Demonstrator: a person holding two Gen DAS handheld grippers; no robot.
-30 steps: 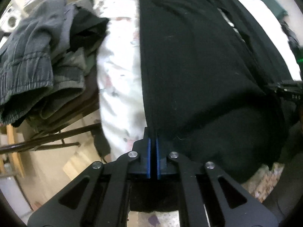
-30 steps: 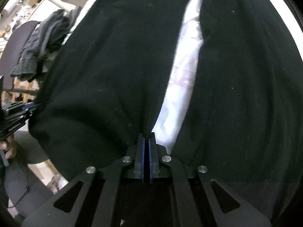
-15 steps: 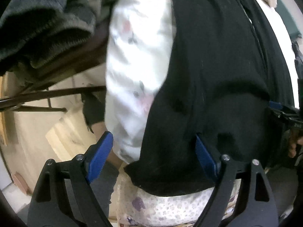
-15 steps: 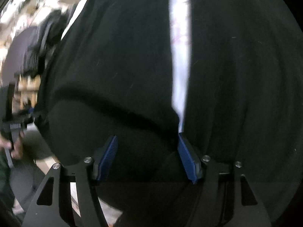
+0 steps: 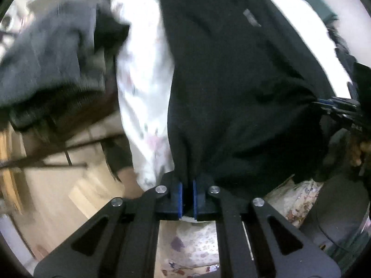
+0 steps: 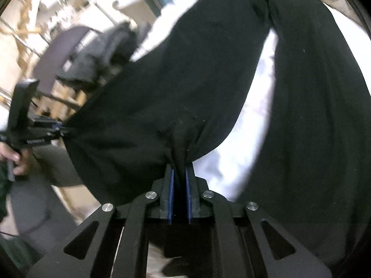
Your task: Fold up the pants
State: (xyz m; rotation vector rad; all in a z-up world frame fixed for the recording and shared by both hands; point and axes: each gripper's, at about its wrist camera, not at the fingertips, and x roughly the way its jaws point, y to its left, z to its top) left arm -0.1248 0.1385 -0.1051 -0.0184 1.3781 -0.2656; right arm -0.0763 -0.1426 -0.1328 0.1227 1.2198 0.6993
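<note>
Left wrist: both claws pinch black pants; blurred, seemingly grey clothes heaped beside.

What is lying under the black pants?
Under the black pants a white sheet with a faint floral print shows beside them and between the legs. What the sheet covers, and anything directly beneath the fabric, is hidden.

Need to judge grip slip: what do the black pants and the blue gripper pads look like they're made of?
Black pants: soft matte knit, perhaps fleece or jersey; pale lint specks cling to it and it bunches in soft gathers where the right gripper pinches it. Exact fibre unclear.
Blue pads on the left gripper: smooth, matte, probably rubber or soft plastic; the look leaves it open.
</note>
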